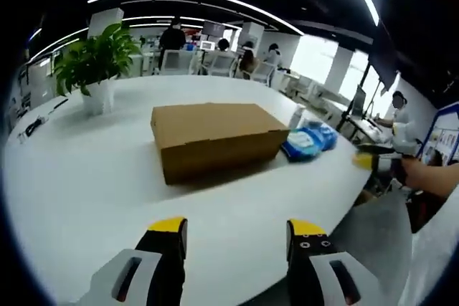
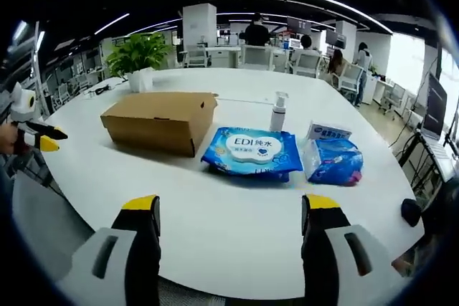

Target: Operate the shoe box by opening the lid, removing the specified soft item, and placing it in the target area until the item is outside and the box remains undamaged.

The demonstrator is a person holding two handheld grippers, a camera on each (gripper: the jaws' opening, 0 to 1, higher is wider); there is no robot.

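A brown cardboard shoe box (image 1: pixel 215 137) lies on the white table (image 1: pixel 86 177) with its lid down; I see it in the right gripper view as the shoe box (image 2: pixel 161 121) at the left. My left gripper (image 1: pixel 237 238) stands open over the table's near edge, well short of the box, with nothing between its jaws. My right gripper (image 2: pixel 229 220) is open too, above the near edge in front of a blue wet-wipes pack (image 2: pixel 251 152). The right gripper's yellow tip (image 1: pixel 364 160) enters the left gripper view from the right. The left gripper's tip (image 2: pixel 44 139) shows at the left edge.
A blue wet-wipes pack (image 1: pixel 308 140) lies beside the box. A second blue pack (image 2: pixel 333 159), a small white box (image 2: pixel 328 132) and a clear pump bottle (image 2: pixel 278 112) sit nearby. A potted plant (image 1: pixel 97 69) stands at the far side. People sit at desks beyond the table.
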